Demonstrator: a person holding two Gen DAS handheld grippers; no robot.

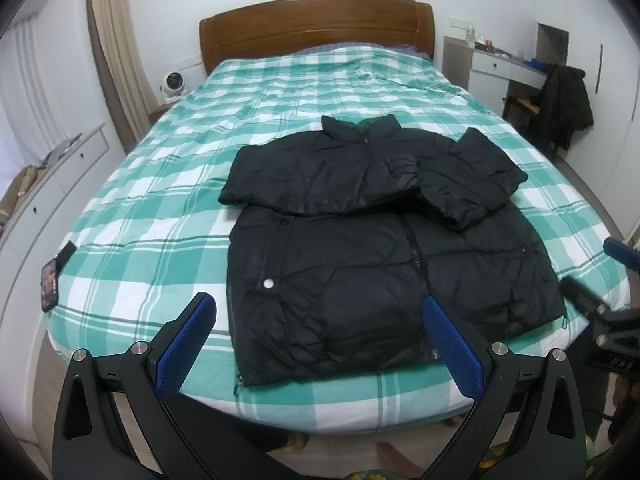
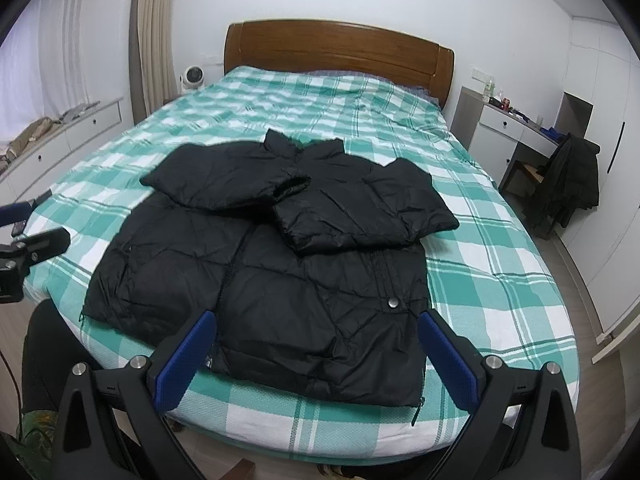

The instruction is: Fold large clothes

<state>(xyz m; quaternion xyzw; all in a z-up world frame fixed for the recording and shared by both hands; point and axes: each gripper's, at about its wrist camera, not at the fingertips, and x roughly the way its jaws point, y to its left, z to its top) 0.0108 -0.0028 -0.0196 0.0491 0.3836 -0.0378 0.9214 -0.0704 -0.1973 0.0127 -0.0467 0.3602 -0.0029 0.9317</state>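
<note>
1. Both grippers hang wide apart and empty at the foot of the bed (image 1: pixel 132 208): my left gripper (image 1: pixel 316 320) and right gripper (image 2: pixel 318 330) are above the hem, not touching it.
2. I see the black puffer jacket (image 1: pixel 360 272) lying front-up near the foot end, both sleeves (image 2: pixel 360 216) already crossed over the chest.
3. My worry: the slick, puffy shell may slip from a shallow pinch at the hem.
4. Lifting one corner ahead of the other could skew the fold and spill the sleeves outward.
5. Trapped air may make the folded half spring open.
</note>
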